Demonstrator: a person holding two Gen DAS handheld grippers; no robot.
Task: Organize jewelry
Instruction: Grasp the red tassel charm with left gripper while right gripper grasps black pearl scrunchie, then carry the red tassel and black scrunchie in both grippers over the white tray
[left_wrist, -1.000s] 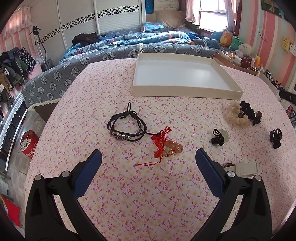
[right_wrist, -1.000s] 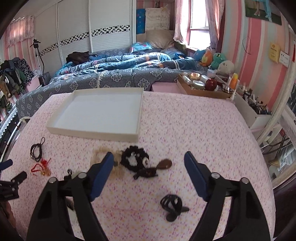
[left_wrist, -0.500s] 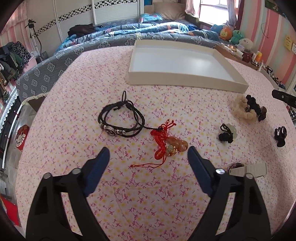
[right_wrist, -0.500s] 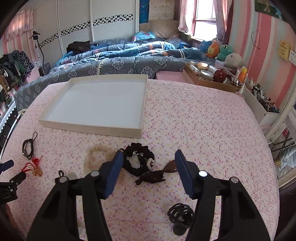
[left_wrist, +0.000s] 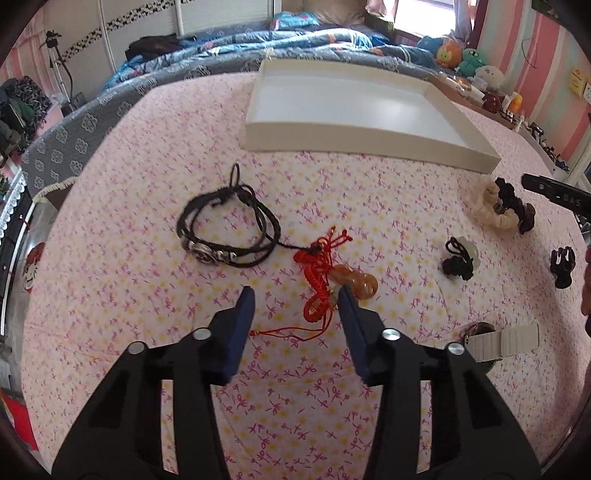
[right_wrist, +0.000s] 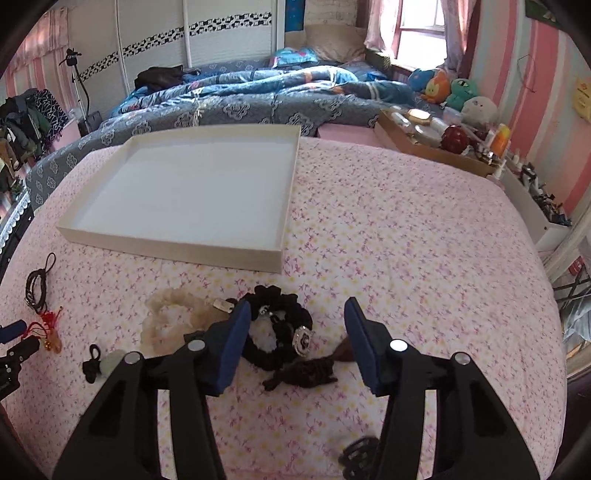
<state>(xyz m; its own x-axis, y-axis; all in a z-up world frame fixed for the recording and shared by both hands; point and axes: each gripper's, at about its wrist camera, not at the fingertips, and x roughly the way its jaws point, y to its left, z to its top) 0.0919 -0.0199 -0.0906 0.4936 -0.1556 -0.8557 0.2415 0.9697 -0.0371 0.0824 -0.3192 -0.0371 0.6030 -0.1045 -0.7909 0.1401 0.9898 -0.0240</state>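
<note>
Both jaws part-open, empty: left gripper (left_wrist: 295, 301) straddles red-cord pendant (left_wrist: 325, 275), right gripper (right_wrist: 297, 314) over black scrunchie (right_wrist: 280, 332), tray (right_wrist: 166, 242) unfilled.

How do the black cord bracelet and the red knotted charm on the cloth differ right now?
The bracelet is black cord lying in an open loop with a metal piece; the red charm is bunched red cord tied to an amber pendant. The bracelet lies beyond the left tongs; the charm sits just ahead of them, near their right finger. Both rest on the cloth, outside the white tray.

Striped walls (right_wrist: 517, 55) (pink), rumpled bed (right_wrist: 258, 99).
</note>
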